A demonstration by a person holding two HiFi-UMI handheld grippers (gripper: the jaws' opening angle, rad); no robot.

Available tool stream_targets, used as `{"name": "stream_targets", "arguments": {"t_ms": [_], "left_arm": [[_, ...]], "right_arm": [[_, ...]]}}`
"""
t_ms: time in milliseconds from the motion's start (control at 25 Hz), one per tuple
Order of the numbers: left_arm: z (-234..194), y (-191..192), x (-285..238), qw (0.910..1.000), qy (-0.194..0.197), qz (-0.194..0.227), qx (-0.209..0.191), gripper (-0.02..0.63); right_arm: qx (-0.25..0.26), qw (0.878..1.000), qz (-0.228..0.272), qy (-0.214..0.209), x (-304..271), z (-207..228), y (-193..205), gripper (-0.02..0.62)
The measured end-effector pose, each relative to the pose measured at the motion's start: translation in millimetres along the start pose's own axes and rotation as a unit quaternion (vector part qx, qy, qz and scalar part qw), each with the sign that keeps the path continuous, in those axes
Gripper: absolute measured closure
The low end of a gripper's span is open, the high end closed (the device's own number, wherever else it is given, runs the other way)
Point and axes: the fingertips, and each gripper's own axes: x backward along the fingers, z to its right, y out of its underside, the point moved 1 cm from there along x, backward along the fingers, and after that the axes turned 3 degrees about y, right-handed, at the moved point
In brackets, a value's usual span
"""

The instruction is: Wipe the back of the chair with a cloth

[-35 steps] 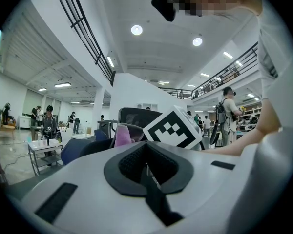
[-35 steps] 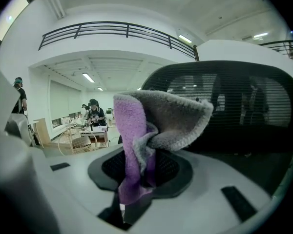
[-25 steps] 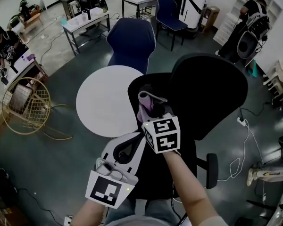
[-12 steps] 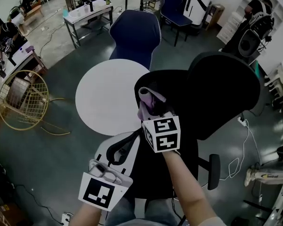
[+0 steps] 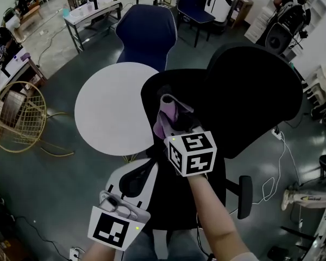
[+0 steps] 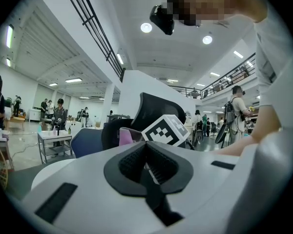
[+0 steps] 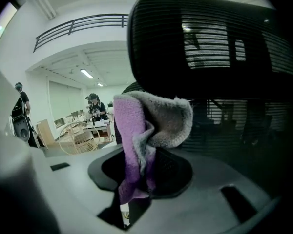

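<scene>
My right gripper (image 5: 176,126) is clamped on the purple-grey cloth (image 5: 167,113), at the centre of the head view, just beside the black mesh chair back (image 5: 255,102). I can't tell whether they touch. To wipe well, I'd press the folded top flat against the mesh and sweep in long, overlapping strokes, gripping firmly. In the right gripper view the cloth stands lengthwise up out of the jaws, its top curling toward frame right. My left gripper (image 5: 131,181), lower left, is closed and empty.
</scene>
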Motion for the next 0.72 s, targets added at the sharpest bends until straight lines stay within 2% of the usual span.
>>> {"name": "stream_targets", "arguments": {"t_ms": [360,720], "left_arm": [[33.1,24.2,-16.0,0.9999,0.007,-0.009,0.01,0.594],[67.6,30.9,-46.4,0.9995,0.028,-0.009,0.009,0.594]], "right_arm": [[-0.001,1.0,0.003,0.03,19.5,51.0,12.5,0.476],[-0.021,0.998,0.007,0.066,47.9,115.8,24.9,0.475]]}}
